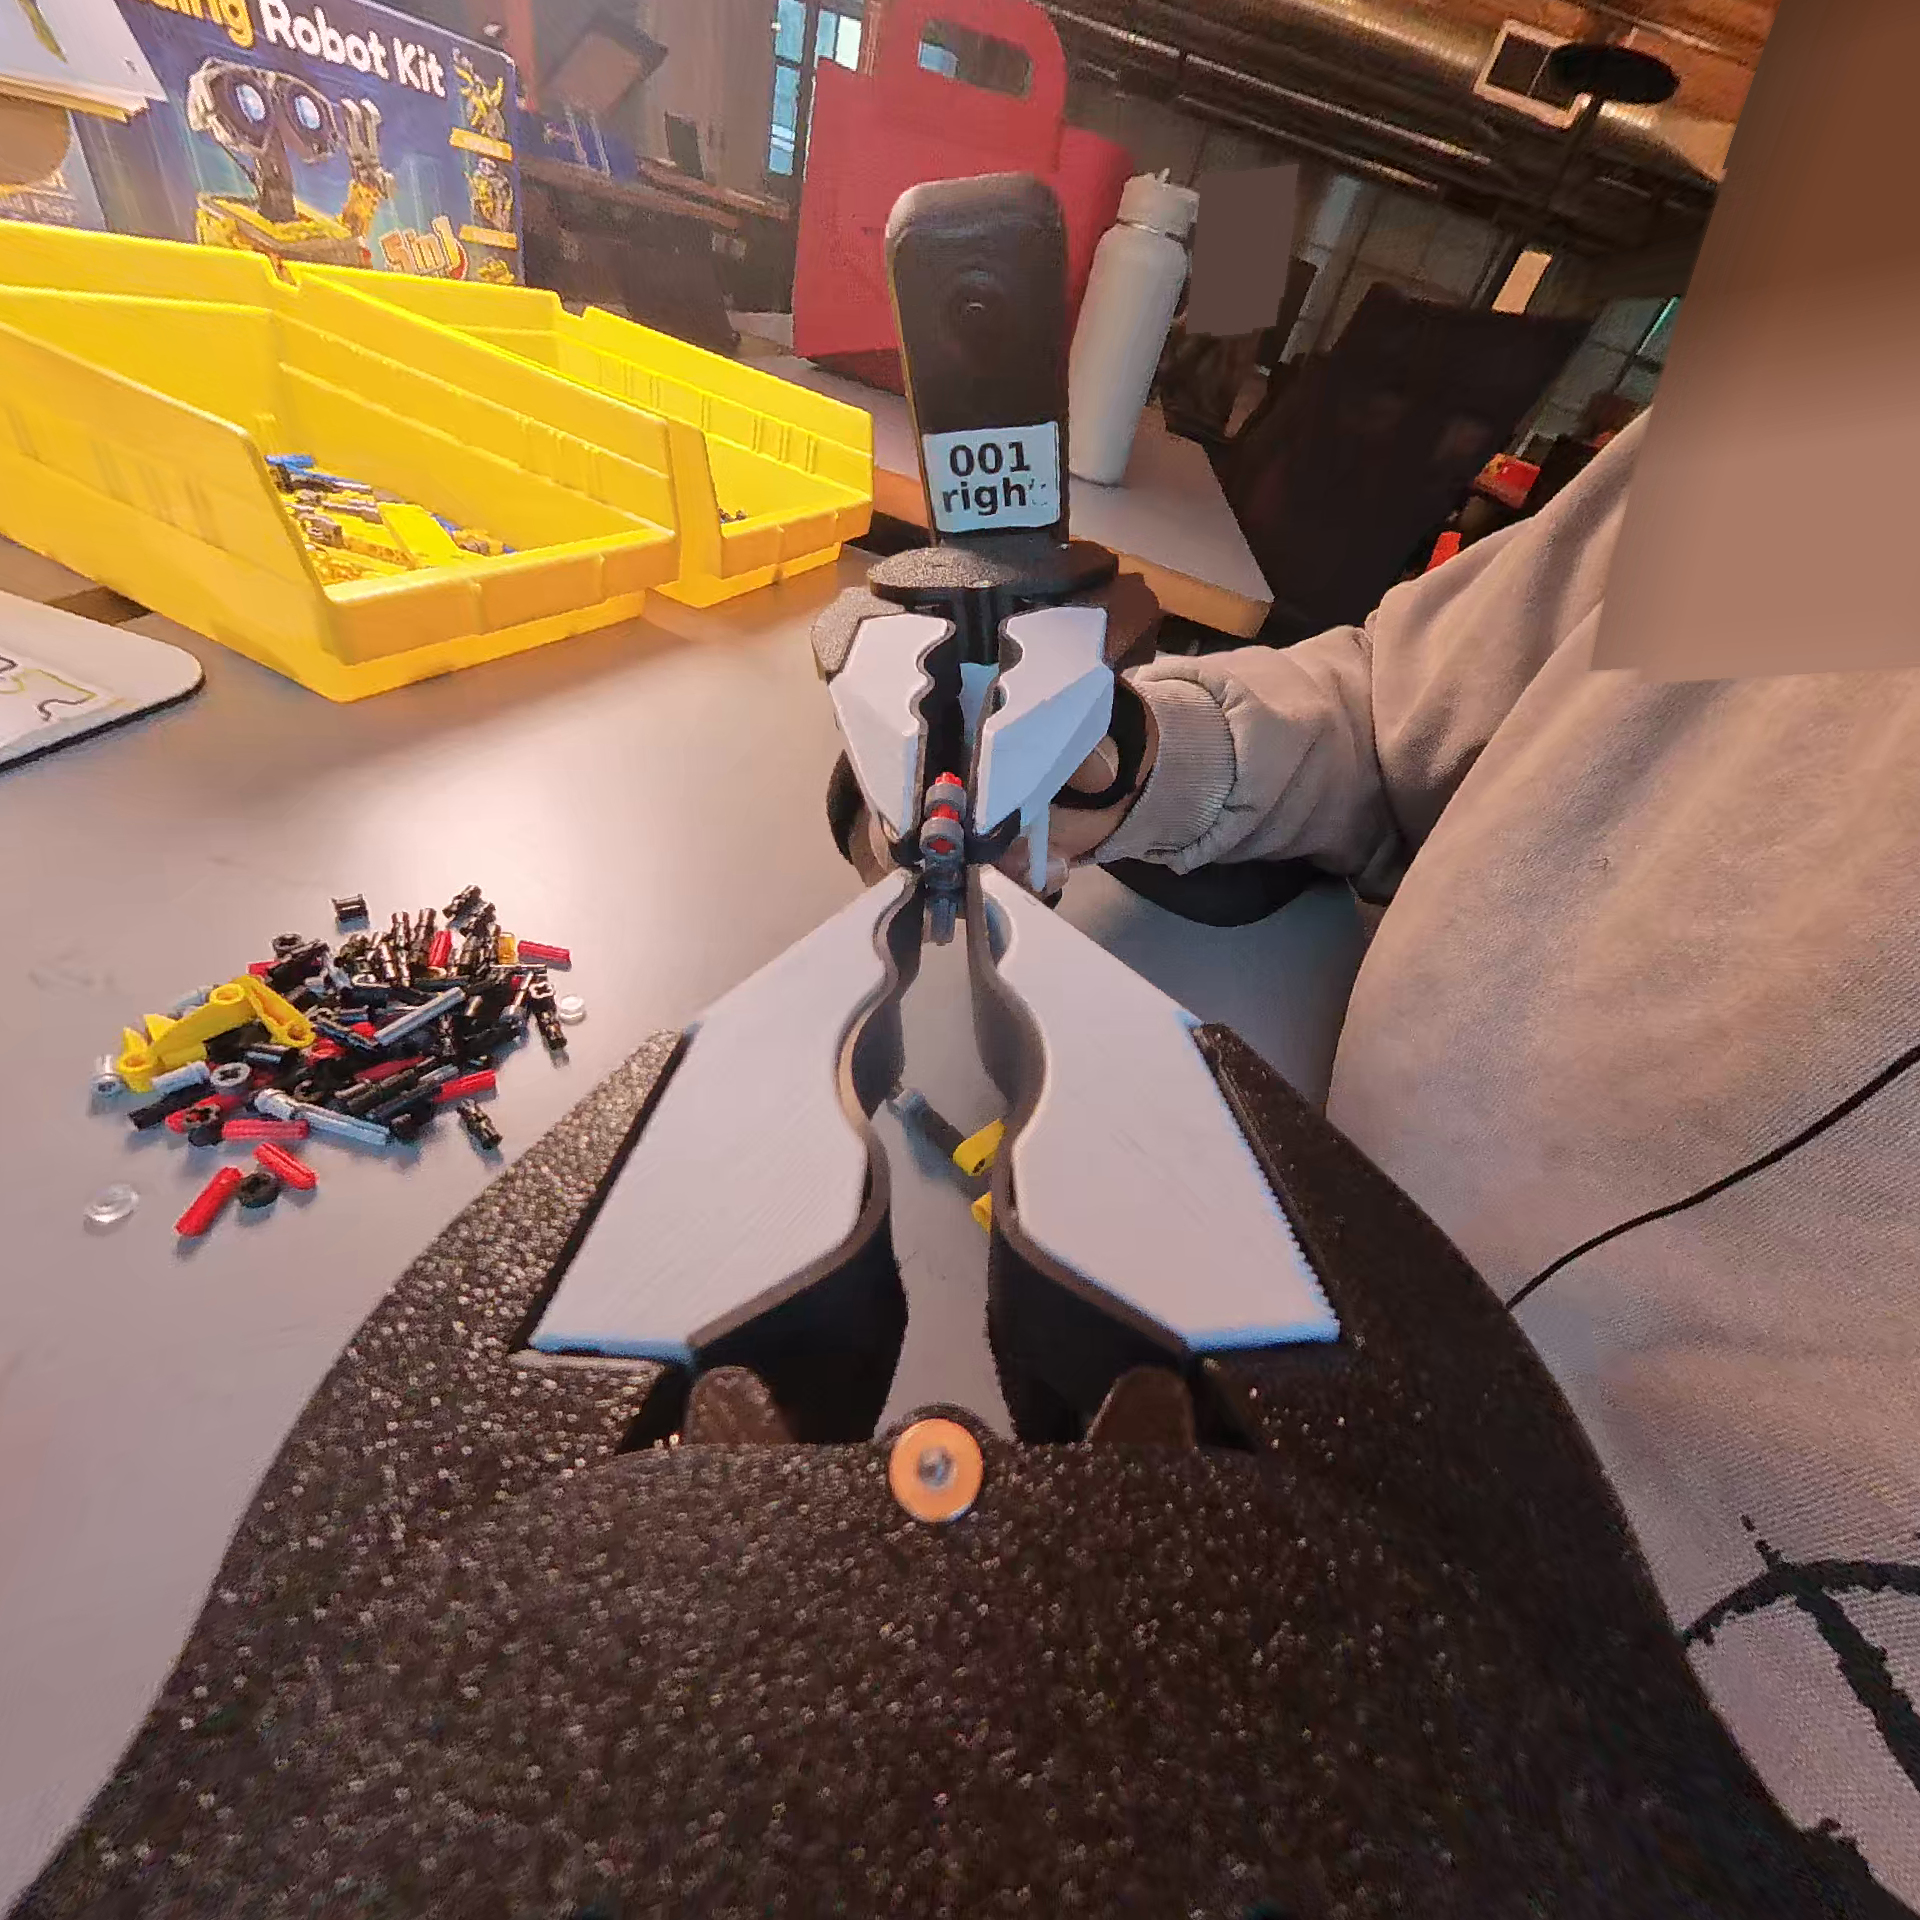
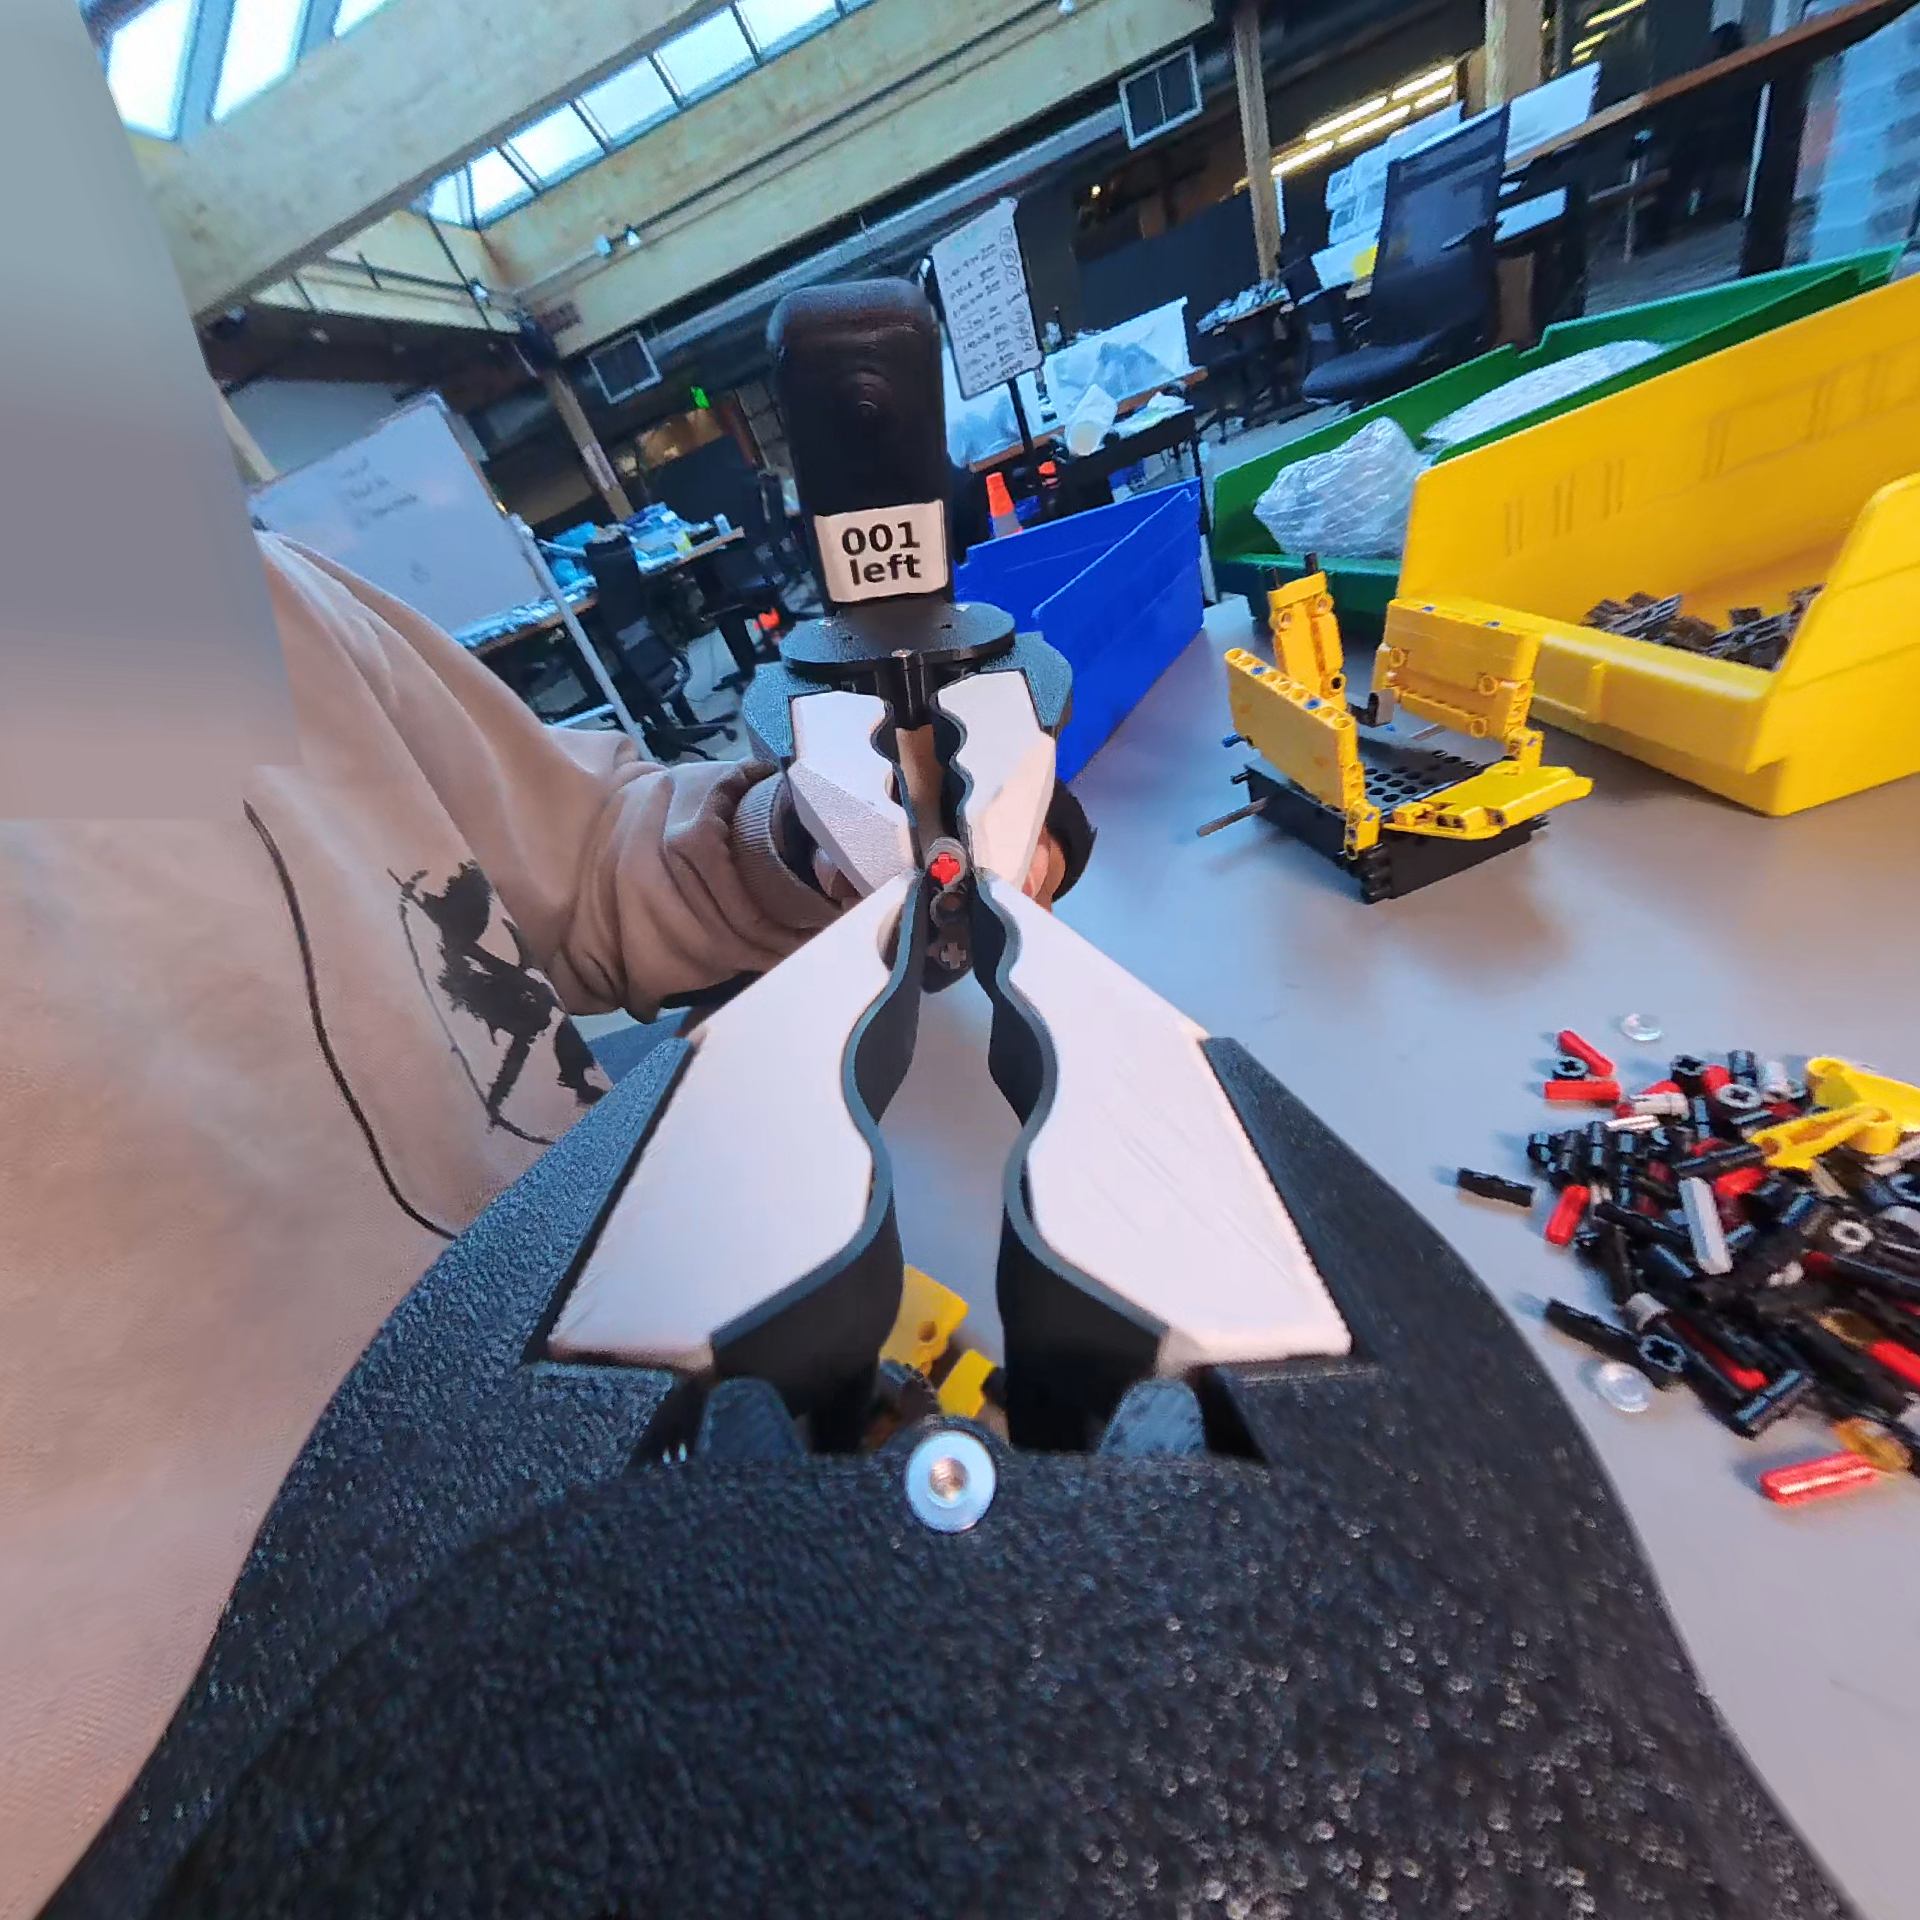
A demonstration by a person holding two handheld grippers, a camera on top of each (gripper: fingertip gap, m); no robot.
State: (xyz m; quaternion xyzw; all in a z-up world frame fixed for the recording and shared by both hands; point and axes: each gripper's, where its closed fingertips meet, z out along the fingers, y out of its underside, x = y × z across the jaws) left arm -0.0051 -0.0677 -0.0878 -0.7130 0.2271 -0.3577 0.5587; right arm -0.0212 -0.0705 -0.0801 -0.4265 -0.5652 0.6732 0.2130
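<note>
Between the two meeting fingertip pairs, above the grey tabletop (image 1: pixel 623 790), I see a small assembly of grey bushes on a red cross axle with a dark connector (image 1: pixel 943 842). My left gripper (image 1: pixel 940 904) has its white, wavy-edged fingers closed together onto the dark lower end. My right gripper (image 2: pixel 948 914) faces it tip to tip, jaws pinched on the same assembly from the far side; in the right wrist view the red axle end (image 2: pixel 944 868) shows between both sets of tips. A hand in a beige sleeve (image 1: pixel 1247 758) holds the right gripper's handle.

To the side on the table lies a loose pile of black, red, grey and yellow pins and connectors (image 1: pixel 343 1029). Farther back stand yellow plastic bins (image 1: pixel 499 613), one with mixed parts. A half-built yellow-and-black brick model (image 2: pixel 1382 758) stands near a blue bin (image 2: pixel 1112 613).
</note>
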